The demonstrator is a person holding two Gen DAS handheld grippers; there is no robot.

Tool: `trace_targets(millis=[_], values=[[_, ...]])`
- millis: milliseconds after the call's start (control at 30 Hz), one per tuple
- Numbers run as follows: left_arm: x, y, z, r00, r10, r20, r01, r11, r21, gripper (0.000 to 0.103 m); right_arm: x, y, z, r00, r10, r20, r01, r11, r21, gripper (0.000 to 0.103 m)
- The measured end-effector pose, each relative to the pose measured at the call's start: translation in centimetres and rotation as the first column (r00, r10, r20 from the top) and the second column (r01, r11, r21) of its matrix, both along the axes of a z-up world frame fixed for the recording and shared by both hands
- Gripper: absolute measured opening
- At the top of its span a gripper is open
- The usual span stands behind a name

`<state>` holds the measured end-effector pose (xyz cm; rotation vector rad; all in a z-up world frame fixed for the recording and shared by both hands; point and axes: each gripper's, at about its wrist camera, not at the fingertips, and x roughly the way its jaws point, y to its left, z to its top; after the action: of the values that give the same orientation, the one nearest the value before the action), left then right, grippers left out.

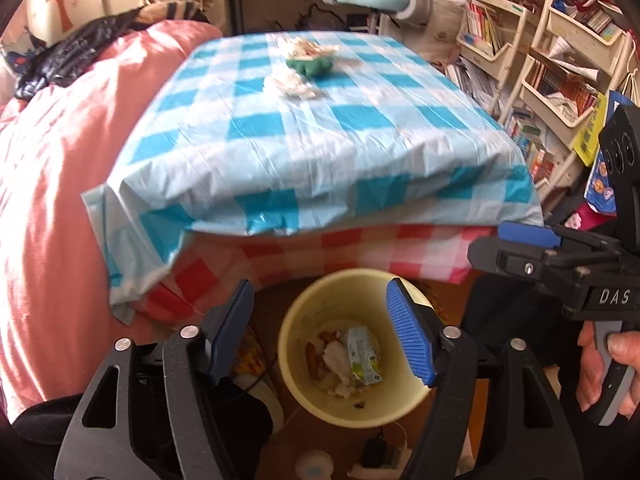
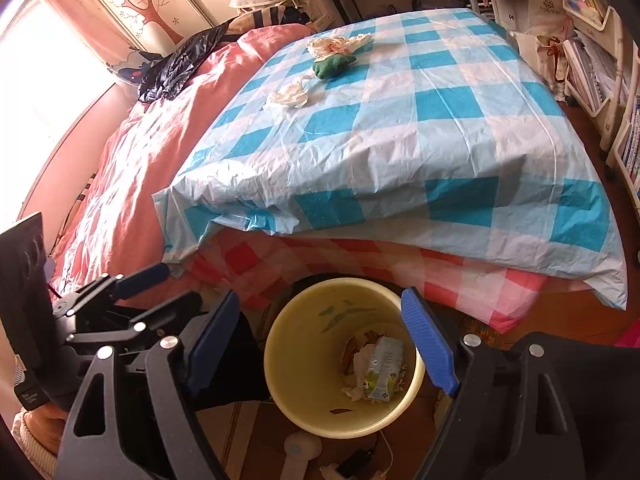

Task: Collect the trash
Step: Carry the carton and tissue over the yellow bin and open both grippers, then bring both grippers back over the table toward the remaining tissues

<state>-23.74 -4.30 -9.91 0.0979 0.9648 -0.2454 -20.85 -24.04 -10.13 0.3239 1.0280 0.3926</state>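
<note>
Both grippers hang over the yellow bin on the floor at the table's near edge. The left gripper and right gripper stand apart with nothing between the pads. A crushed carton and tissue already lie in the bin. Remaining trash, crumpled tissues and a green wrapper, sits on the far side of the checked tablecloth. Keep the jaws wide, reach across, and pinch each piece at its bulk before lifting.

Checks and pastels around a pale yellow bin

Blue-and-white check cloth over red-and-white check cloth; salmon-pink bedspread; green scrap; white tissues.
</note>
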Motion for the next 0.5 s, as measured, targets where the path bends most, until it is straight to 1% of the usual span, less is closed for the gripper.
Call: trace_targets(millis=[267,367,500], values=[[-0.3,-0.4,0.9,0.994,0.008,0.109,-0.016,0.997,0.070,0.076,-0.1,0.4,0.0,1.000,0.007,0.018,-0.006,0.999,-0.036,0.082],[-0.4,-0.5,1.1,0.991,0.011,0.136,-0.023,0.996,0.090,0.078,-0.1,0.5,0.0,1.000,0.009,0.025,-0.008,0.999,-0.047,0.084],[-0.2,-0.4,1.2,0.988,0.032,0.152,-0.048,0.993,0.105,0.082,-0.1,0.5,0.0,1.000,0.006,0.028,-0.004,0.998,-0.058,0.086]])
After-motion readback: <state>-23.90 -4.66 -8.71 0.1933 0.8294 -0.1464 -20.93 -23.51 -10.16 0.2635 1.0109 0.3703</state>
